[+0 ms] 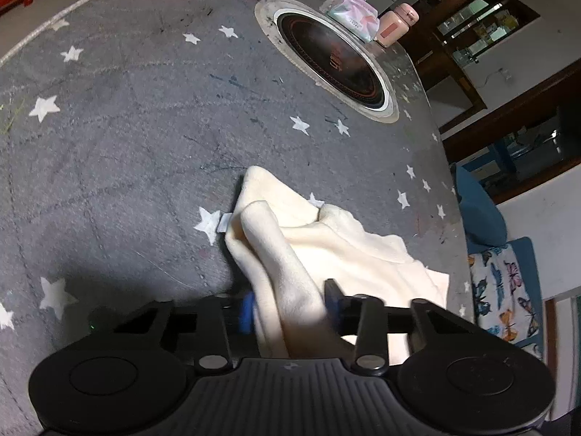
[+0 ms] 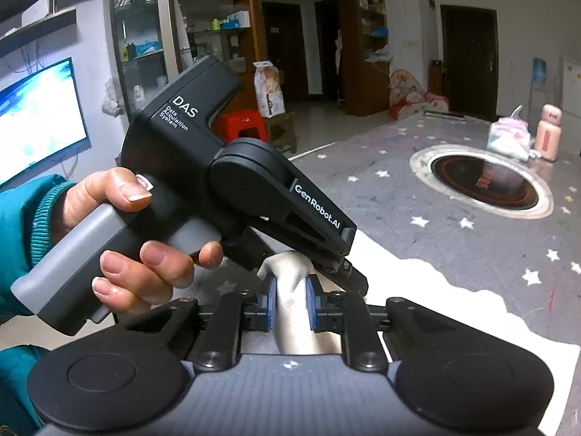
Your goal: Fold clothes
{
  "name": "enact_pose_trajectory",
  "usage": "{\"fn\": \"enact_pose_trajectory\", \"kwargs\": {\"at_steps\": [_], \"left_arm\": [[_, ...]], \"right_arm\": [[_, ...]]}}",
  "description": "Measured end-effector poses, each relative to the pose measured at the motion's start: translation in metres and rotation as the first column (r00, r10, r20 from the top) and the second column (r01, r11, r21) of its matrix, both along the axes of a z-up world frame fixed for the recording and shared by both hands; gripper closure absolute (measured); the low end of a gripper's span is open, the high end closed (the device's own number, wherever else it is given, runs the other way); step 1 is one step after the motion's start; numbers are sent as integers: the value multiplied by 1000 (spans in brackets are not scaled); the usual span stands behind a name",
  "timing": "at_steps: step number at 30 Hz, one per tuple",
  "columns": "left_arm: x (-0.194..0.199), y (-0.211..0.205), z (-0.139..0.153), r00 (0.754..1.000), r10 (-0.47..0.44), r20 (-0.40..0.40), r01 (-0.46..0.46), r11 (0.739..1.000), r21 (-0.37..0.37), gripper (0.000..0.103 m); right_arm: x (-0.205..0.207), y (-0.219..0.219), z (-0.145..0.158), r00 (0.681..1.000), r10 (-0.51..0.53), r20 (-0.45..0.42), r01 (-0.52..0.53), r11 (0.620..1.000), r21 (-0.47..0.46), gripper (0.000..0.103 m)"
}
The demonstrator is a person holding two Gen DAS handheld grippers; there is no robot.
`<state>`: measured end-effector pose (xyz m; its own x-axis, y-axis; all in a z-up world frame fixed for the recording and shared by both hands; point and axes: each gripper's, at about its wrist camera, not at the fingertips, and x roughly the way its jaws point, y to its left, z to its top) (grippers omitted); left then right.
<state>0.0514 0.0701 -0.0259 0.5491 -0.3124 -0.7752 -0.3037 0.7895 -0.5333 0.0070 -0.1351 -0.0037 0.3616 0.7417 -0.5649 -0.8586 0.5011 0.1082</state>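
The cream cloth [image 1: 326,239] lies bunched near the edge of the round table [image 1: 127,152], on its grey cover with white stars. Both grippers hold it. The left gripper [image 1: 290,305] has a raised fold of the cloth between its 2 blue pads, and the pads press on it. The right gripper [image 2: 290,305] is clamped on another twisted bunch of the same cloth, just beside the left one. In my judgement the step in hand is the taking of 2 grips before a fold. The next move calls for lifting and spreading the cloth flat, with the edges aligned.
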Motion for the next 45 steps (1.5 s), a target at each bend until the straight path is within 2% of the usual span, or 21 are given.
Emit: {"fn": "enact_pose_trajectory", "kwargs": {"at_steps": [6,9,13,17,20,23,27,30,38,40,45], "left_arm": [[-3,-3,1,999,-28,23,27,999,47,72],[-4,-5,1,998,-44,33,41,997,67,73],[-5,-7,1,997,-61,45,57,995,84,75],[-5,-7,1,996,-72,51,67,993,95,76],[-5,-9,2,995,-82,55,75,990,118,75],[-4,-11,2,994,-90,58,81,987,139,76],[-3,-12,3,993,-99,57,89,983,163,75],[-1,-14,3,992,-109,57,97,979,181,75],[4,-19,5,990,-134,53,118,967,226,75],[6,-20,5,989,-138,54,121,964,238,76],[10,-22,5,988,-142,56,124,959,257,76]], "right_arm": [[-2,-6,0,1000,-3,-4,3,1000,-7,79],[-3,-17,2,999,-39,-3,39,999,-9,69],[2,-37,2,990,-139,-6,139,990,-10,67],[19,-71,-4,952,-305,-20,305,952,-34,67],[33,-96,-11,910,-413,-26,411,910,-55,66],[46,-117,-17,869,-493,-42,489,869,-73,60],[66,-141,-30,824,-562,-78,557,827,-78,57],[76,-149,-38,807,-576,-131,573,817,-61,53],[82,-149,-46,806,-565,-179,569,822,-31,55],[83,-147,-45,810,-555,-191,561,828,-27,68],[82,-143,-43,816,-547,-190,552,833,-26,80]]}}
